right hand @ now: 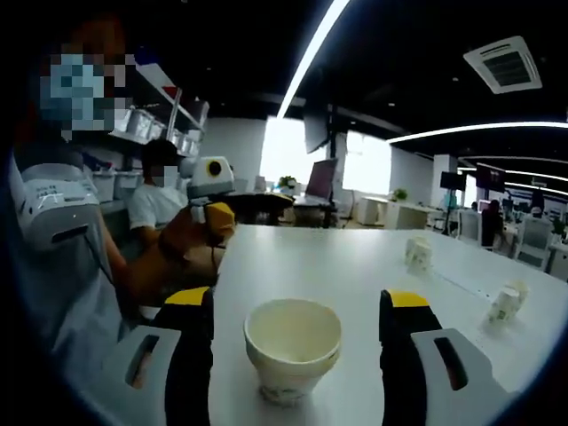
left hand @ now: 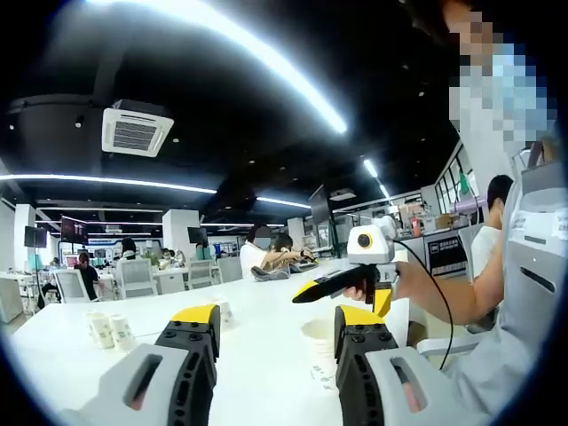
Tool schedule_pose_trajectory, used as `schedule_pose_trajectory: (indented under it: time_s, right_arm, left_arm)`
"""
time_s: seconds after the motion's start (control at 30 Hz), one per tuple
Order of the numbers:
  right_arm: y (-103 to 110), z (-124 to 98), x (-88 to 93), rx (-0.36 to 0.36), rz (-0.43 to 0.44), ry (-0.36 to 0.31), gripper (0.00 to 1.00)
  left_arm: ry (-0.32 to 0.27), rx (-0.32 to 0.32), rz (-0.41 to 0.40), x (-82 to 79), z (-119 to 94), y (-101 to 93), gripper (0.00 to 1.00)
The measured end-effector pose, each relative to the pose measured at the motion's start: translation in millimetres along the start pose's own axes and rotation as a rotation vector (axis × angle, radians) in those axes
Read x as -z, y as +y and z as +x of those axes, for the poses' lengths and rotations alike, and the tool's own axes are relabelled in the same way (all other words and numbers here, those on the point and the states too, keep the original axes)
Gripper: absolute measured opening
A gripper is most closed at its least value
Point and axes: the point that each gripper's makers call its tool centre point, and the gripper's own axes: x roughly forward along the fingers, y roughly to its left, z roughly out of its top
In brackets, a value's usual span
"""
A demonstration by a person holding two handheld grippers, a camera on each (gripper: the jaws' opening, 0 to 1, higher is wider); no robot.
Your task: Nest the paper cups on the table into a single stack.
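On the long white table (right hand: pixel 355 266) of a dark-ceilinged office lit by strip lights (left hand: pixel 266 62), a paper cup stack (right hand: pixel 293 348) stands between the right gripper (right hand: pixel 293 342)'s wide jaws, loose cups (left hand: pixel 108 330) at ten o'clock of the left gripper (left hand: pixel 275 342), also spread wide.

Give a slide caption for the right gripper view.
Open right gripper fingers flank an upright paper cup on the white table.
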Motion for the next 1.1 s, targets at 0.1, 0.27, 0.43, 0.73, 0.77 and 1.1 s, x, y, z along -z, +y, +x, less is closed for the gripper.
schedule_pose_trajectory:
  time_s: [0.1,0.27,0.43,0.73,0.77,1.1]
  right_arm:
    - [3.1,-5.8,-6.7,-0.001,0.0,-0.026,0.8]
    - [3.2,-12.0,-12.9,0.01,-0.015,-0.044,0.78]
    - [1.7,-15.5,-20.0,0.009,-0.033,-0.061,0.77]
    - [-2.7,-23.3,-33.2,-0.015,-0.05,-0.125,0.78]
    - [-2.3,-23.2,-32.9,-0.017,-0.049,-0.122,0.78]
    - [-10.8,-42.5,-33.1,0.018,-0.012,-0.144,0.75]
  left_arm:
    - [0.005,0.005,-0.008,3.2,2.5,-1.0,0.56]
    - [0.003,0.005,-0.022,5.8,6.5,1.4,0.56]
    - [0.028,0.003,-0.035,10.9,13.5,7.0,0.56]
    - [0.086,-0.023,-0.011,4.1,30.6,38.1,0.57]
    - [0.095,-0.027,-0.004,2.5,32.5,42.8,0.57]
    - [0.074,-0.145,0.097,-23.7,48.1,108.2,0.57]
